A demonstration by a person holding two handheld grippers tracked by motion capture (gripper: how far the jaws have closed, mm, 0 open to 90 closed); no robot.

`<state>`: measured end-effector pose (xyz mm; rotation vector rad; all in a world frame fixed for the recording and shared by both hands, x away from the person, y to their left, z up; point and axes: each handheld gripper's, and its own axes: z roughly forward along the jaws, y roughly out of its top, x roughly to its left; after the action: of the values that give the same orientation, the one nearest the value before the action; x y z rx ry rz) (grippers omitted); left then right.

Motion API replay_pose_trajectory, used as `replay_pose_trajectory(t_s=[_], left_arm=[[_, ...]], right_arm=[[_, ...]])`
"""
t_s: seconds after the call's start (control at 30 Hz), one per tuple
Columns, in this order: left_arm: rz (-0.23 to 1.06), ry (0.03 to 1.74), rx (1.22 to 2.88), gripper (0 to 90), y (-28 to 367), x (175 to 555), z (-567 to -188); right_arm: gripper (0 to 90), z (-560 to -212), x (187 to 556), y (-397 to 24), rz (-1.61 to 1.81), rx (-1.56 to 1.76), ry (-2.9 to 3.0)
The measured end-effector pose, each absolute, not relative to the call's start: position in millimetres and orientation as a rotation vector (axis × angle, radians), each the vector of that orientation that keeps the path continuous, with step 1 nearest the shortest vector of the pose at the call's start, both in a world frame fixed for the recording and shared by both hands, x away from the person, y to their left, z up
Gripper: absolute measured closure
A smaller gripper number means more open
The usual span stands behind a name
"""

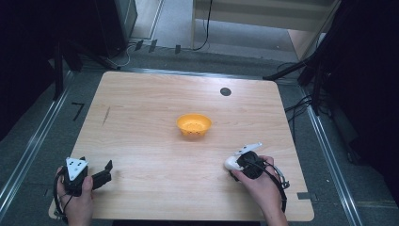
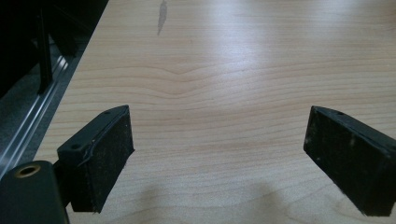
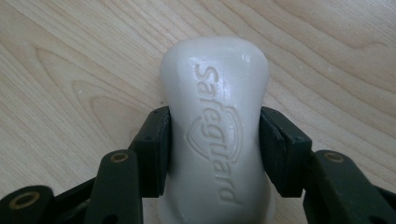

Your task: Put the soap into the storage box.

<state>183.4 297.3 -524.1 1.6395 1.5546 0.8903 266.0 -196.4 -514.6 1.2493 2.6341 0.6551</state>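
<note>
Pale wood tabletop (image 1: 141, 141), dark room around — orange bowl (image 1: 194, 126) mid-table. Right tongs (image 3: 215, 149) clamped on white soap (image 3: 215, 93), its embossed lettering legible close-up; left tongs (image 2: 219, 158) apart.

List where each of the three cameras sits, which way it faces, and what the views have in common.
High view: above the near edge, facing forward and down on the wooden table; both hands, left gripper and right gripper, orange bowl.
Left gripper view: rides the left gripper, facing along bare tabletop; jaws wide apart.
Right gripper view: rides the right gripper, facing down; jaws clamp a white soap bar.
Shared: soap bar and table in the high and right gripper views.
</note>
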Motion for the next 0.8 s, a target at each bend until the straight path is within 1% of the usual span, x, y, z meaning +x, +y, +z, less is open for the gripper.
replay_pose_trajectory(t_s=[0.8], left_arm=[[0.89, 1.558, 1.641, 8.9, 297.2, 183.5, -524.1]], right_arm=[[50.2, -516.1, 264.7, -195.8, 0.663, 1.242, 2.62]])
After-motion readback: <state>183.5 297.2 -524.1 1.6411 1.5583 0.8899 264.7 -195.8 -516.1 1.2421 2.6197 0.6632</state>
